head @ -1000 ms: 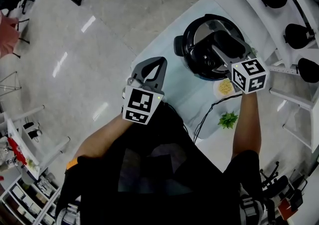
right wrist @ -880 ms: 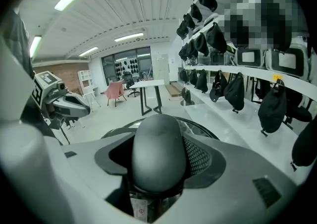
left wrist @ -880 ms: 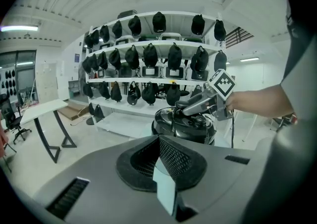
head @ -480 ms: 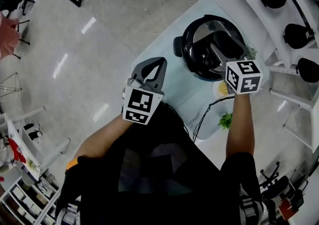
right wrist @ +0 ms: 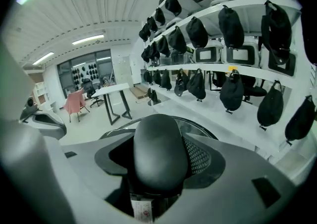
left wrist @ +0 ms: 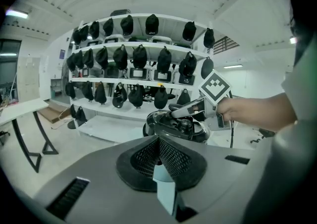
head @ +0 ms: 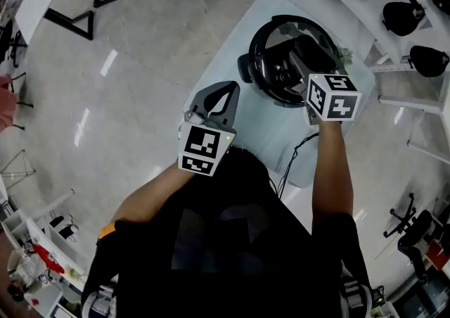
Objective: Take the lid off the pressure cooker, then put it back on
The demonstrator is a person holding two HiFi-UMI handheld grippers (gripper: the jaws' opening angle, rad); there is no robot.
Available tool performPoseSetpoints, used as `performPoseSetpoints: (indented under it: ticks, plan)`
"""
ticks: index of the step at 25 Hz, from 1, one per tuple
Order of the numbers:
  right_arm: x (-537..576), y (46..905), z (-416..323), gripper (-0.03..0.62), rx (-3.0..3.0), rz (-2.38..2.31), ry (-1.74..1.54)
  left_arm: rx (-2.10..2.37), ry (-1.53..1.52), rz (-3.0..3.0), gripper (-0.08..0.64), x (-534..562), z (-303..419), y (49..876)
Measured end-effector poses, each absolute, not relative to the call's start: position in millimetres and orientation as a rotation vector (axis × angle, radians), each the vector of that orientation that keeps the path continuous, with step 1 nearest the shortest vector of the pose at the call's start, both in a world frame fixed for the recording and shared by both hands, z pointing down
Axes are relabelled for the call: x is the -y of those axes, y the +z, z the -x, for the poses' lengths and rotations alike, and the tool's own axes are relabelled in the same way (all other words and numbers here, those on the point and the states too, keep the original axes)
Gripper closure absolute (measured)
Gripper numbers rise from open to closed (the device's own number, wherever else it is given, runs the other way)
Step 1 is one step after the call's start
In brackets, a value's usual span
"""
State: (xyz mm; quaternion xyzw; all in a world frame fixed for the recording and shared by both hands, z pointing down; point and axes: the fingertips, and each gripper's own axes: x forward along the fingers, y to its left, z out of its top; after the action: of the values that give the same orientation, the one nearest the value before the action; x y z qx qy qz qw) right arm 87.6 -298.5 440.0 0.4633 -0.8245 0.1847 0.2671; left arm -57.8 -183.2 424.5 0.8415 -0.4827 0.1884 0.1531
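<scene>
Head view: my right gripper (head: 301,65) down on pressure cooker (head: 247,70), which sits on pale table (head: 260,126). Lid (head: 271,41) looks seated on pot. My left gripper (head: 223,91) idle near table edge, apart from cooker.

Left gripper view: my jaws pressed together, nothing between them. Cooker ahead, lid on it.

Right gripper view: my jaws clamped on black lid handle (right wrist: 158,151), lid rim showing around it.

My judgement: grip made, lid not yet off. Lifting off and refitting both left.
</scene>
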Motion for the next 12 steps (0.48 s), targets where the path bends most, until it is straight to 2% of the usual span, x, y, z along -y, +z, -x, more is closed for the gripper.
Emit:
performPoseSetpoints:
  ticks: [6, 12]
  plan:
    - [303, 449, -94, 0.302, 2.102, -1.474, 0.58, 1.23, 0.54, -2.523, 0.552, 201, 66, 420]
    - [305, 449, -96, 0.298, 2.055, -1.581, 0.523, 1.144, 0.539, -2.565, 0.552, 206, 72, 425]
